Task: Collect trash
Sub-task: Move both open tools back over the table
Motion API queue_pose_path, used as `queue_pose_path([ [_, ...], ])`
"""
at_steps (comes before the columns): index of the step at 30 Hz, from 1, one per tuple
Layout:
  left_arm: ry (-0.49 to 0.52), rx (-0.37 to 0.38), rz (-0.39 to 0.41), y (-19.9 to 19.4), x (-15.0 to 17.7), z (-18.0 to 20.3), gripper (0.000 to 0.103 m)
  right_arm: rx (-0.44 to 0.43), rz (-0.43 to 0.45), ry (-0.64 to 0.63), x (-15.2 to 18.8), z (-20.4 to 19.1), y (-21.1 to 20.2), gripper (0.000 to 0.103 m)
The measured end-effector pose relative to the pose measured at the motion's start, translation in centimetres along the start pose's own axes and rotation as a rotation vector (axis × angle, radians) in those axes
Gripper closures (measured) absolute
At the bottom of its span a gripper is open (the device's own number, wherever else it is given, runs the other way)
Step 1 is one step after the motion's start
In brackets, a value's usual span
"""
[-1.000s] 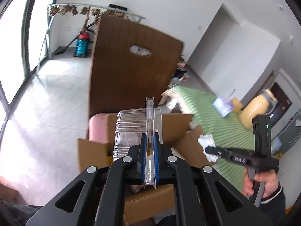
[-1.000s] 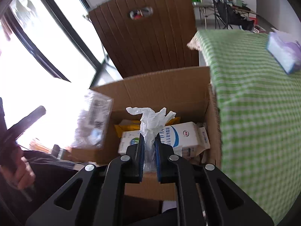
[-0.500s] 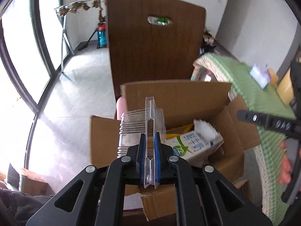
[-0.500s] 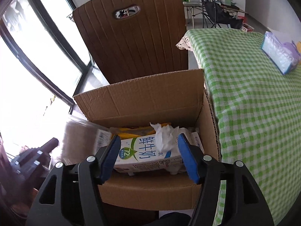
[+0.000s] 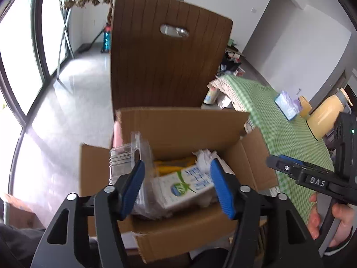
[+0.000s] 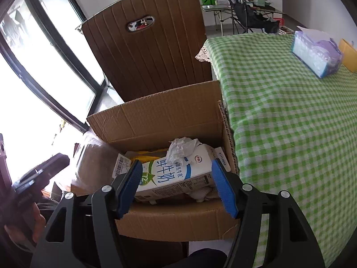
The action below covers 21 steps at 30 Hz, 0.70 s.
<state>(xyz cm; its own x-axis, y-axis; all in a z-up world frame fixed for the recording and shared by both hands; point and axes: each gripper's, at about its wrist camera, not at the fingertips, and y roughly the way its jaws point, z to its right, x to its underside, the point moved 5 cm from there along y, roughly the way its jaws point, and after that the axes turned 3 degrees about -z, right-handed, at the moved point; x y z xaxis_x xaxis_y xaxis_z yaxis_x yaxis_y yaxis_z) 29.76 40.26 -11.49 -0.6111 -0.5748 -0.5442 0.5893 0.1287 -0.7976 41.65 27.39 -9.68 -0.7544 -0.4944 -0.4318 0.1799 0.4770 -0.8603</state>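
both my grippers hang wide with nothing in them, left gripper point(image 5: 177, 186) and right gripper point(image 6: 177, 186) over the cardboard box point(image 6: 169, 218). the clear plastic clamshell point(image 5: 131, 156) tips against the box's left wall: light, thin, slippery, best pinched by its rim. the crumpled tissue point(image 6: 181, 149) sits soft on the milk carton point(image 6: 176, 176) by the back wall.

brown box point(image 6: 160, 114), green-check cloth point(image 6: 290, 116), blue gripper pads point(image 6: 130, 187), wht/blue carton point(image 6: 174, 174)
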Motion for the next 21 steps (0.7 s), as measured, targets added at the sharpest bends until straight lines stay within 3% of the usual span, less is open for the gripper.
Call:
queue_pose_path([
  [8,-0.077,-0.035,0.010,-1.5,-0.3,-2.5,0.044,-0.009,0.004,-0.005,0.4,-0.1,-0.8,0.040],
  [16,0.020,-0.031,0.064,-3.2,-0.3,0.8,0.037,0.017,0.071,-0.003,1.2,0.8,-4.7,0.040],
  [21,0.129,-0.041,0.136,-4.1,-0.5,4.9,0.028,0.086,0.160,0.033,2.4,4.6,-9.0,0.037],
])
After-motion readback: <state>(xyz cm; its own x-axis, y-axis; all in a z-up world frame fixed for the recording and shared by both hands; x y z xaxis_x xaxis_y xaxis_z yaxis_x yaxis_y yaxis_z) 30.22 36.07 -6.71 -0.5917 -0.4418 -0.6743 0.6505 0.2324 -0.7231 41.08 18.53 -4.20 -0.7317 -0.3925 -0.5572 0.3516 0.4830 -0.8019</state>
